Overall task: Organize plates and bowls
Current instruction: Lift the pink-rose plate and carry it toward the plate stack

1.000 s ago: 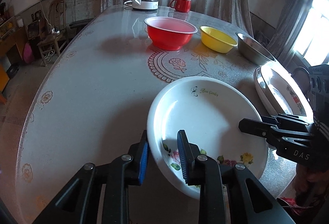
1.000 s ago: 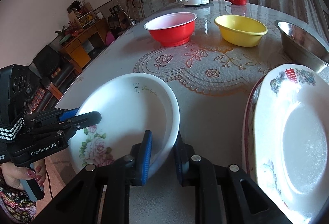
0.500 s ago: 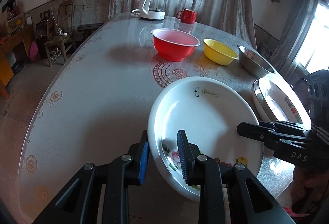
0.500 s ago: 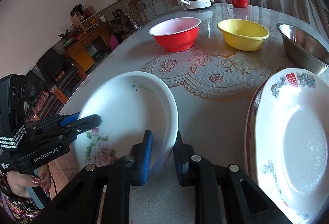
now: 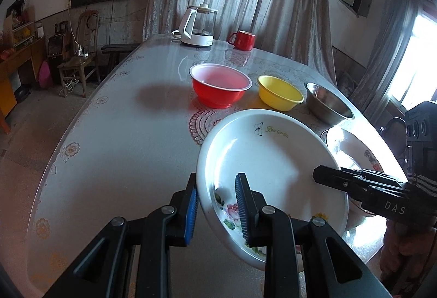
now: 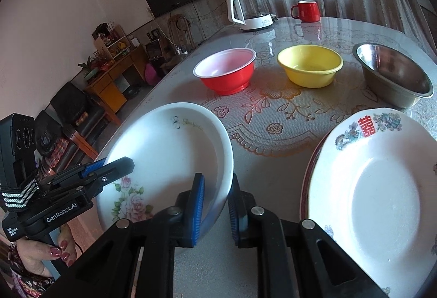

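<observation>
the person is holding the white rose plate point(image 5: 273, 161) by two sides of its rim at once — the left gripper point(image 5: 217, 205) is clamped on the near-left edge, one blue pad under the lip and the other inside the well by the painted rose, and the right gripper point(image 6: 217, 201) is pinching the opposite edge, its jaws closing a touch tighter on the rim between them. the plate is hanging tilted, just clear of the table point(image 5: 117, 139), its far edge overlapping the lace mat in the left wrist view.

just to its right the plate stack point(image 6: 377, 188) is lying flat — the top one with the red double-happiness mark, a darker rim showing beneath it. that is looking like the place for this plate, though i am judging that only from the task.

to do this step well, both hands should be moving together at one pace, so the plate is not twisting between the pads; glazed rims are slippery and each grip is only catching a narrow lip. it wants levelling before it goes over the stack, then lowering centred and gently, since china on china chips. i would be letting go only once it is sitting flat, one side after the other.

the red bowl point(image 6: 226, 71), yellow bowl point(image 6: 310, 65) and steel bowl point(image 6: 393, 73) are standing in a row farther back, well apart from the plates, still unnested.
</observation>
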